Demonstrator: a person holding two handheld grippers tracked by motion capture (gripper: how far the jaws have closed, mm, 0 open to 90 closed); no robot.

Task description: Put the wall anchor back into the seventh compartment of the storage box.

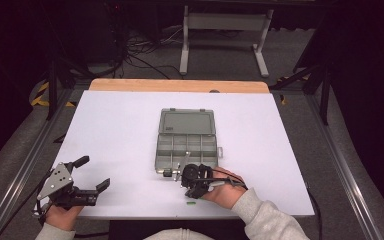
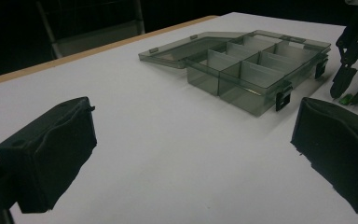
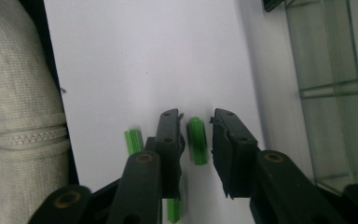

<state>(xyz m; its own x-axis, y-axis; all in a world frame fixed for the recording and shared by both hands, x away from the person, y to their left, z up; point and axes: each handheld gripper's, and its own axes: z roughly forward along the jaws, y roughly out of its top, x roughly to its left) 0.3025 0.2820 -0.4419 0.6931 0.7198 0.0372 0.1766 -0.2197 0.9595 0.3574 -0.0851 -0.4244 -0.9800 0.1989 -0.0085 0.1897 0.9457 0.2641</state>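
Right tool (image 3: 198, 126) tipped down, straddling green piece (image 3: 196, 140).

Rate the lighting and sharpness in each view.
High view: white table bright, surroundings nearly black. Left gripper view: dim, organizer box sharp, near tongs soft. Right gripper view: table glares white, the green piece between the tongs and a second green piece slightly blurred.

A compartment box (image 1: 187, 149) lies at the middle of the bench (image 1: 115, 130), its lid (image 1: 187, 122) open flat toward twelve o'clock. Small pegs (image 3: 197, 140) lie on the bench just at its six o'clock edge.
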